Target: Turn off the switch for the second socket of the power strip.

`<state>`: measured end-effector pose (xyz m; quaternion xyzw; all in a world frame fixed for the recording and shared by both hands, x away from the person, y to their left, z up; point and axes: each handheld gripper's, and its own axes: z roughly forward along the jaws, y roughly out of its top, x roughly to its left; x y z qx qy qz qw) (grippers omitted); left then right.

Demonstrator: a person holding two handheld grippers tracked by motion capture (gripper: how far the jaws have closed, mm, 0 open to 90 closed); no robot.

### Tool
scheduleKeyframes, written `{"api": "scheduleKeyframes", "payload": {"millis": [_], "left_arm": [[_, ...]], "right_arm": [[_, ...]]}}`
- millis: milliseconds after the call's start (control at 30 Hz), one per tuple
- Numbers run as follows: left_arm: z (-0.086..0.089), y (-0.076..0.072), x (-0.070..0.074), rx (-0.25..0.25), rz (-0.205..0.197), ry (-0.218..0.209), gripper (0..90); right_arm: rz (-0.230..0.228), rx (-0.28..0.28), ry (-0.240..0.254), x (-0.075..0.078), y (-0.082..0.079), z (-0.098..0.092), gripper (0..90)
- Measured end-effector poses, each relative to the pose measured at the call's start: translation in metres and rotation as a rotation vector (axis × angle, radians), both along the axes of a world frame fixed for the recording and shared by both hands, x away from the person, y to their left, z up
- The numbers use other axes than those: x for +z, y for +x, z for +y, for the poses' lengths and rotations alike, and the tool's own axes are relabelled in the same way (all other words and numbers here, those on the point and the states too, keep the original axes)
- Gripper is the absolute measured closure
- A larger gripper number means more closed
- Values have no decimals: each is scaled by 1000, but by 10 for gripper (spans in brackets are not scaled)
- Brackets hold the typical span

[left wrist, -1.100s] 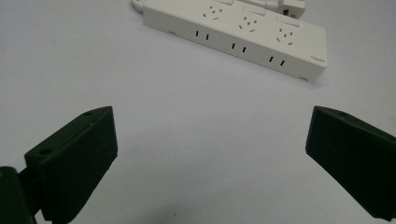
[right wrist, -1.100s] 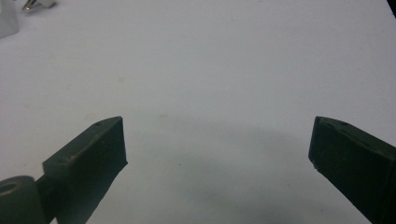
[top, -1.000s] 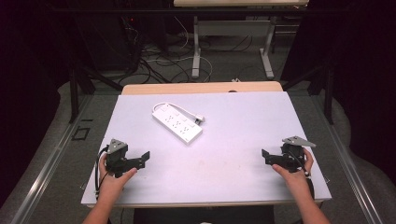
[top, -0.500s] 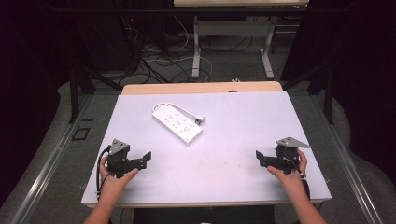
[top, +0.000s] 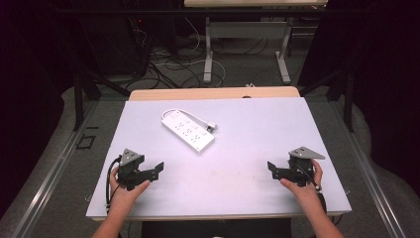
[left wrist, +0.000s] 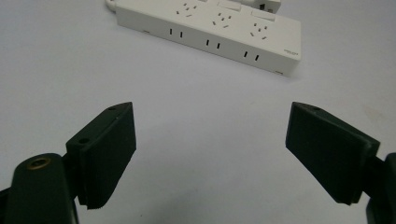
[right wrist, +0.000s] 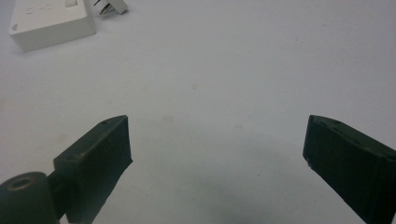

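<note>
A white power strip (top: 188, 130) lies flat on the white table (top: 257, 134), left of centre, with its cord looped at the far end and its plug (top: 212, 126) beside it. My left gripper (top: 158, 169) rests near the front left, pointing right, nearer than the strip. Its jaws have just been closing a little, but they still stand open with nothing between them. The left gripper view has the strip (left wrist: 210, 32) ahead of that gripper (left wrist: 210, 158). My right gripper (top: 271, 169) sits at the front right, pointing left, open and empty (right wrist: 215, 168). The strip's end (right wrist: 51, 21) and the plug (right wrist: 112, 6) lie far ahead.
A wooden board edge (top: 213, 93) runs along the table's far side. Beyond it, cables (top: 168, 69) trail over the floor around a desk's metal legs (top: 208, 49). Dark curtains close in both sides.
The right gripper has shifted slightly left and toward the near edge. The left gripper has stayed in place.
</note>
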<state>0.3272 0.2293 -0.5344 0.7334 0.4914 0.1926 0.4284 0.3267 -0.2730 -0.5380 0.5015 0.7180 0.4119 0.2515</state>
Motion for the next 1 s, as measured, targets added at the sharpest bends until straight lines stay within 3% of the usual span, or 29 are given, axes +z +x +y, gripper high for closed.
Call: {"api": "scheduleKeyframes", "payload": {"millis": [533,667,767,1000], "left_arm": [[-17,4,5,-27,13,24,207],[-19,9,8,-28,12,42,225],[-21,13,11,-32,33,43,246],[-25,22,16,-37,27,63,280]], "right_arm": [[2,7,2,-1,-1,2,80],[5,12,6,-1,-1,1,90],[14,6,9,-2,-1,1,92],[17,-4,11,-2,-1,0,101]]}}
